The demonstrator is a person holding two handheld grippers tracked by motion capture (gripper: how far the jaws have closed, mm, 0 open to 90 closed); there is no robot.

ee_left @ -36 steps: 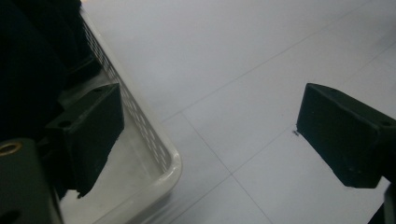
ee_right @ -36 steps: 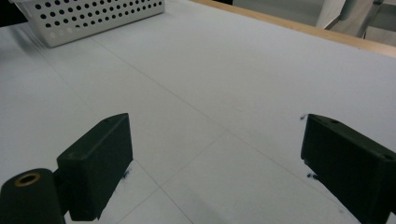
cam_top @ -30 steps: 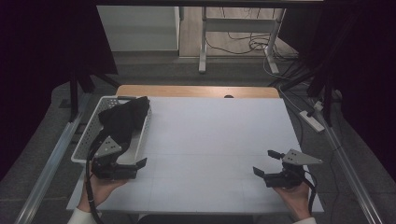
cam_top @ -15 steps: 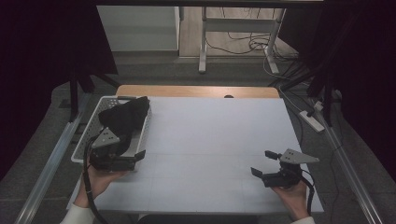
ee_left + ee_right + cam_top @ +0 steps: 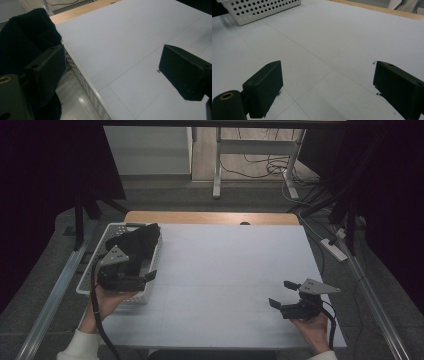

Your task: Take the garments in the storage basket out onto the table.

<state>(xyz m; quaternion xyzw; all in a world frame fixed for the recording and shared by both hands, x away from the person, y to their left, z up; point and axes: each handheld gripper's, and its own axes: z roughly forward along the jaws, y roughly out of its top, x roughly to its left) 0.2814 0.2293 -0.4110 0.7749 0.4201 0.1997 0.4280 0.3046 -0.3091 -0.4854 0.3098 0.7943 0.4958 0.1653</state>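
1. Both jaws stand wide apart, gripping nothing.
2. The left gripper [image 5: 150, 275] hovers over the white perforated basket [image 5: 89, 274] at the tabletop's left edge, likely reaching for the black cloth [image 5: 136, 241] inside.
3. The right gripper [image 5: 282, 294] waits near the front right corner.

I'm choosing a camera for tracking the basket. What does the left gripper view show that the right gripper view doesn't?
Left gripper view: the dark cloth inside the white basket, with one open jaw of the left gripper over it. Right gripper view: the basket's perforated outer wall farther off, beyond the open right gripper. Both: the white tabletop and its wooden far edge.
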